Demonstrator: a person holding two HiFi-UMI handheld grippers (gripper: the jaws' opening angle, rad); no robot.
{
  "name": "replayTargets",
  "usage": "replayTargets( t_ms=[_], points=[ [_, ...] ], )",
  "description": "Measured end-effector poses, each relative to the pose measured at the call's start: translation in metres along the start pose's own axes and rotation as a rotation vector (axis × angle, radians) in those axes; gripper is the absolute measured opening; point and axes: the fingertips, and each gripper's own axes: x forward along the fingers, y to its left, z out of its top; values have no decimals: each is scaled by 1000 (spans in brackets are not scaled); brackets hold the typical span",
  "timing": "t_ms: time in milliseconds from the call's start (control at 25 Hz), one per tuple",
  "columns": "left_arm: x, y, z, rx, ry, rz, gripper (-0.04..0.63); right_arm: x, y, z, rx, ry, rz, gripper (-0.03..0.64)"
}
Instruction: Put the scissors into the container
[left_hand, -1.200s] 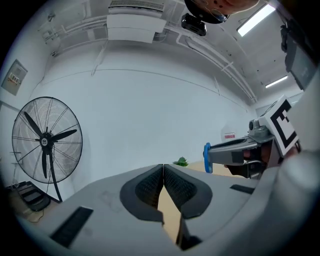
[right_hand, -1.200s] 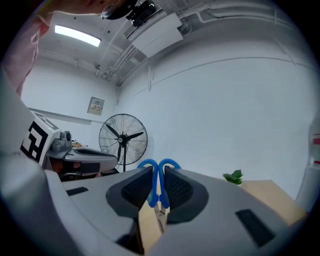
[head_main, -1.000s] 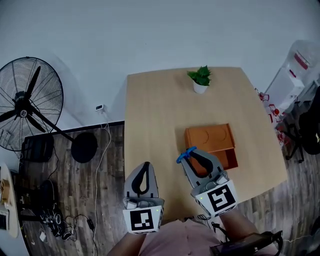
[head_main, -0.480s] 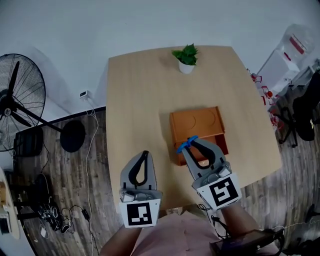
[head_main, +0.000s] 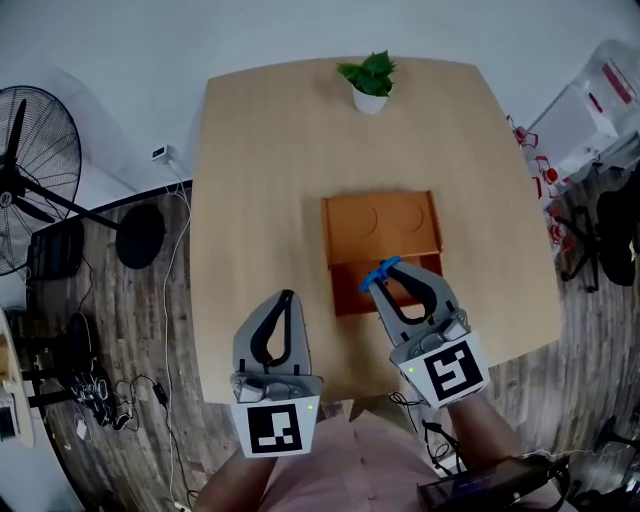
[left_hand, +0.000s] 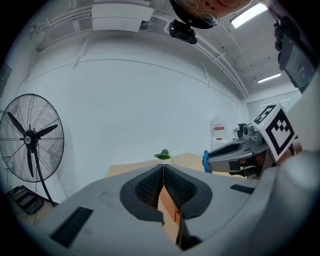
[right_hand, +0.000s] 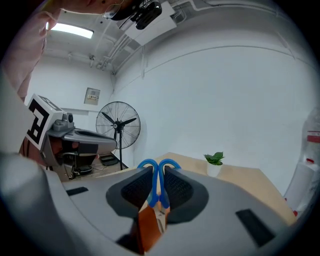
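**Student:** Reading from the left, how did the scissors stand in relation to each pair of jaws?

**Instructor:** The left gripper (head_main: 288, 296) (left_hand: 163, 168) hung over the near edge of the table (head_main: 250, 200), and its jaws were pressed together tip to tip. The scissors (head_main: 376, 275) (right_hand: 150, 177) were well apart from it, to its right. They sat in the right gripper (head_main: 393, 280) (right_hand: 158, 172), whose jaws were pinched on the two handle shanks from either side. The finger loops stood out beyond the jaw tips.

**Student:** And how did the scissors look?

**Instructor:** The handles were bright blue, two rounded loops lying side by side and touching. In the right gripper view, a narrow pale strip ran down between the pads below them; whether it was the blades could not be told. In the head view only a small blue knot showed at the gripper's tip.

**Student:** Where was this with respect to the container?

**Instructor:** The blue loops lay over the open near half of the orange container (head_main: 380, 228). Its far half was a flat panel bearing two embossed circles. Whether the scissors touched the container could not be told.
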Motion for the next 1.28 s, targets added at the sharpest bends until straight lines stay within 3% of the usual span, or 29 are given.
replayTargets(
  t_ms=[640,1280],
  points=[
    [3,7,-62,-19,160,121,12,30,9,-116,-13,198,173,78],
    [7,37,-88,-67,191,173,12,64,32,-174,-108,465,281,81]
  ],
)
